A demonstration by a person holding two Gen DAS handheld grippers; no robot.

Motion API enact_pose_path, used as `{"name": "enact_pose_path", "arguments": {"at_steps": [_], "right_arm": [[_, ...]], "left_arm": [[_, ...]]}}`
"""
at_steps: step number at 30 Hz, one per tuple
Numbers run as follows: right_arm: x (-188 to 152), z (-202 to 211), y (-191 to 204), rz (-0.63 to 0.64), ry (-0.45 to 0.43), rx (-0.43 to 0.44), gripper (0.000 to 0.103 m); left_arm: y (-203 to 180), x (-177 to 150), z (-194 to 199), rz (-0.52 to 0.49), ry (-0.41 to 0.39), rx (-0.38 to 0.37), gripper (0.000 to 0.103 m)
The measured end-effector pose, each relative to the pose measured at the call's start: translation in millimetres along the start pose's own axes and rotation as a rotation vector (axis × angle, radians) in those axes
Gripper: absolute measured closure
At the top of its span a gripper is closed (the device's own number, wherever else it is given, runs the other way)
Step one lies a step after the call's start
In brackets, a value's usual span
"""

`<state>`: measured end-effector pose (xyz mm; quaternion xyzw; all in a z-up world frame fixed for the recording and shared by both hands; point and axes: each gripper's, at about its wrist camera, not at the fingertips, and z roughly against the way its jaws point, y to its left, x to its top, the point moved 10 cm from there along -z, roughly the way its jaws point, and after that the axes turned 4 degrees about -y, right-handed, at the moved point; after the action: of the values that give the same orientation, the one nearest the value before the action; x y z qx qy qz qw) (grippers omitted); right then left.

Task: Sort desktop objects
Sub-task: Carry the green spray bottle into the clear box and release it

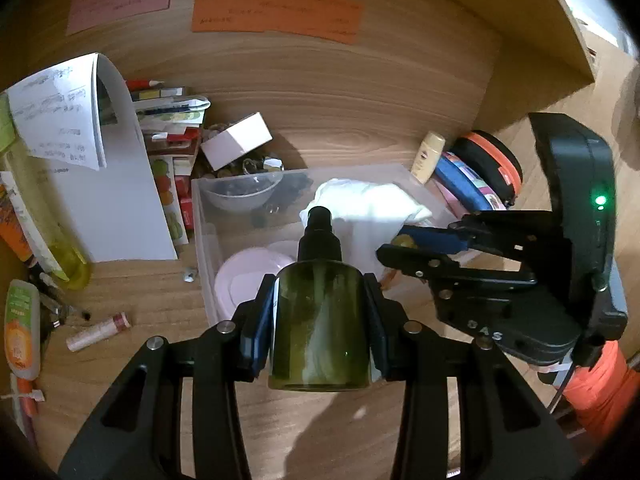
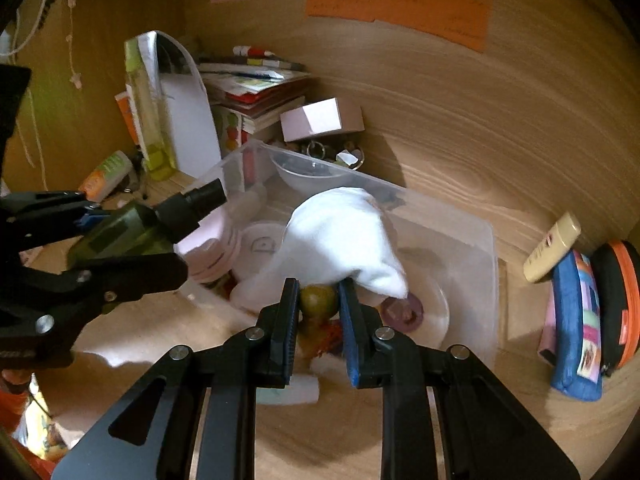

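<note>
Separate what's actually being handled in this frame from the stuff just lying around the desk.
In hand:
- green spray bottle, held by left gripper
- small olive-green round object, held by right gripper
- clear bin below both

Lying about:
- white box
- blue pouch
- cream tube

the left wrist view looks forward and down along its own black two-finger gripper (image 1: 320,320), close above the clear plastic storage bin (image 1: 208,248) on the wooden desk (image 1: 360,92). the right wrist view looks down likewise along the right gripper (image 2: 319,320), from the bin's (image 2: 486,240) near right side. both share the bin, the white cloth (image 1: 372,204) (image 2: 340,232) and the orange paper sheet (image 1: 276,12) (image 2: 396,8); each shows the other gripper.
</note>
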<state>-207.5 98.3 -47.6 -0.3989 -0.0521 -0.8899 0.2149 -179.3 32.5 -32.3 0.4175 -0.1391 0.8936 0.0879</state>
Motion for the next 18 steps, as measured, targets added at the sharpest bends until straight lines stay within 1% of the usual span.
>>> {"name": "enact_pose_path", "arguments": {"at_steps": [4, 7, 12, 14, 18], "right_arm": [[5, -16, -5, 0.008, 0.015, -0.019, 0.085], [7, -20, -8, 0.002, 0.019, -0.019, 0.085], [3, -15, -7, 0.0, 0.027, 0.0, 0.085], [-1, -12, -6, 0.0, 0.037, 0.013, 0.085], [-8, -8, -6, 0.014, 0.037, -0.001, 0.085]], "left_arm": [[3, 7, -8, 0.003, 0.007, 0.008, 0.062], [3, 11, -16, 0.007, 0.016, 0.012, 0.062], [2, 15, -30, 0.017, 0.037, 0.009, 0.062], [1, 16, -36, 0.014, 0.041, 0.021, 0.062], [-2, 19, -43, -0.006, 0.042, 0.054, 0.062]]}}
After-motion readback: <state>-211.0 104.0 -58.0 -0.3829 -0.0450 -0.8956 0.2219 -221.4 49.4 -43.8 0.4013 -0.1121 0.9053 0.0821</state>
